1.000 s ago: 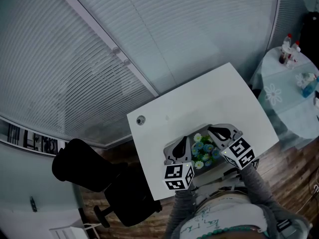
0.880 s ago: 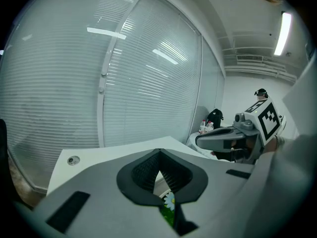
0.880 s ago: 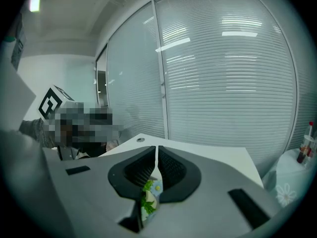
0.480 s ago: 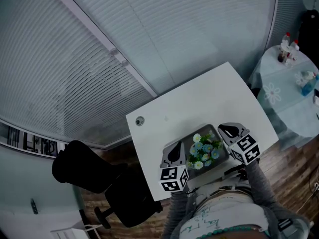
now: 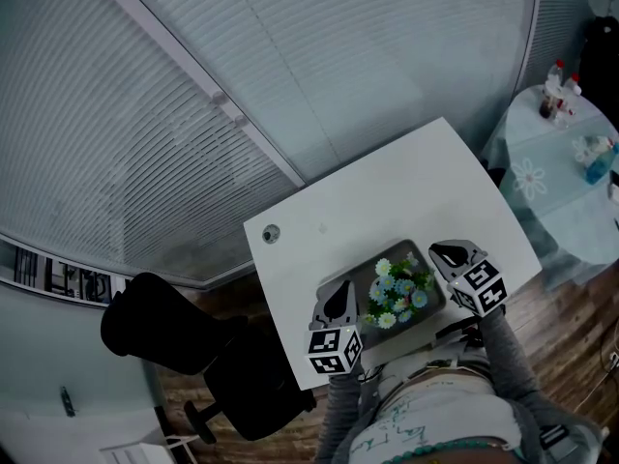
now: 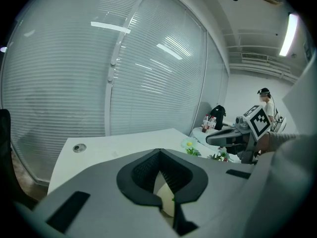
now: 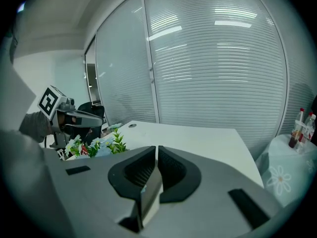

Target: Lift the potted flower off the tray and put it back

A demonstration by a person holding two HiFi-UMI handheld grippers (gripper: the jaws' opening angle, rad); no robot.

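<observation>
The potted flower point(image 5: 397, 290), blue and white blooms with green leaves, stands in a grey tray point(image 5: 408, 252) near the front edge of the white table point(image 5: 387, 191). My left gripper point(image 5: 340, 296) is shut on the tray's left rim; a pale sliver of the rim point(image 6: 166, 198) shows between its jaws. At the tray's right rim, my right gripper point(image 5: 447, 253) is shut on a grey-white edge point(image 7: 148, 200). The flowers point(image 7: 99, 145) show low at the left in the right gripper view. The pot itself is hidden by the blooms.
A cable grommet point(image 5: 271, 233) sits in the table's left corner. A black office chair point(image 5: 164, 332) stands left of the table. A round side table point(image 5: 556, 172) with bottles and a flowered cloth is at the right. Window blinds run behind the table.
Both grippers have sunk toward the table with the tray and flower between them, and they look smaller in the head view. Their jaws stay shut.
</observation>
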